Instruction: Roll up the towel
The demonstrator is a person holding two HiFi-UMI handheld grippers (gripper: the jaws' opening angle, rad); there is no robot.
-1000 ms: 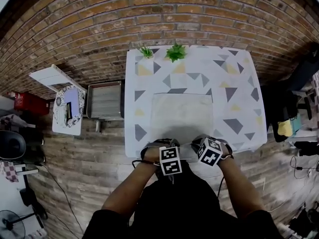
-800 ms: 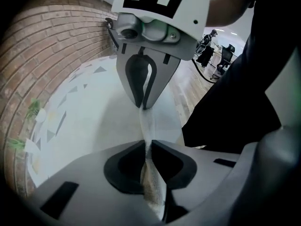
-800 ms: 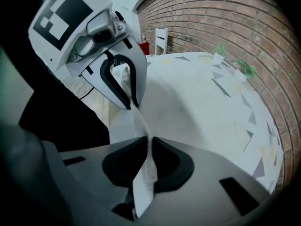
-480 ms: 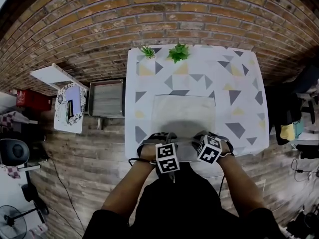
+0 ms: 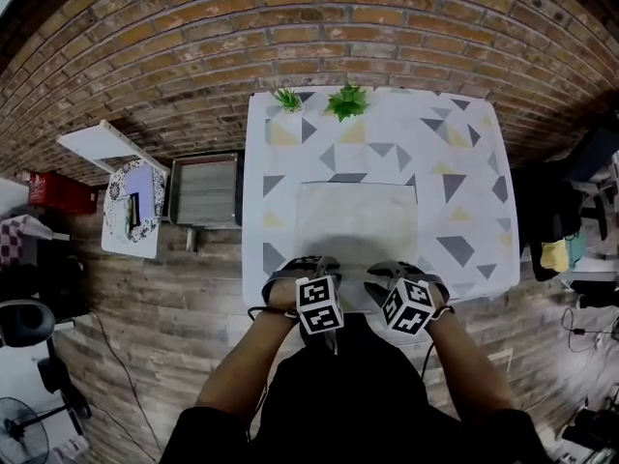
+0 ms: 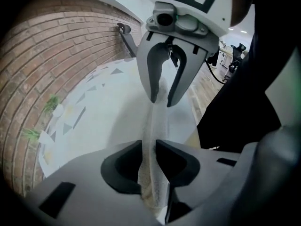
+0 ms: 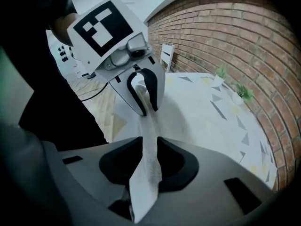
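The towel [image 5: 356,222] lies flat on the desk [image 5: 464,162], pale and square-edged, in the middle of the patterned cloth and reaching to the desk's 6 o'clock edge. Its near hem is gathered up into a narrow fold by the person's two tools, which sit side by side at that edge, the left one at about 7 o'clock of the towel and the right one at about 5 o'clock.

In the left gripper view, the left hand-held gripper [image 6: 148,145] has the folded hem running straight through its jaws. The jaws stand partly open, the cloth fills the gap between them and touches both pads, and they have just been closing. From there the fold stretches as a raised ridge to the other tool.

In the right gripper view, the right hand-held gripper [image 7: 149,142] holds the same ridge of towel. Its jaws are also partly apart, the cloth is pinched between them, and they have just been opening a little.

Two small green plants [image 5: 286,99] [image 5: 346,101] stand at the desk's 12 o'clock edge, well apart from the towel. Beyond them rises a brick wall [image 5: 290,27], and a plank floor [image 5: 164,298] lies at 9 o'clock of the desk.
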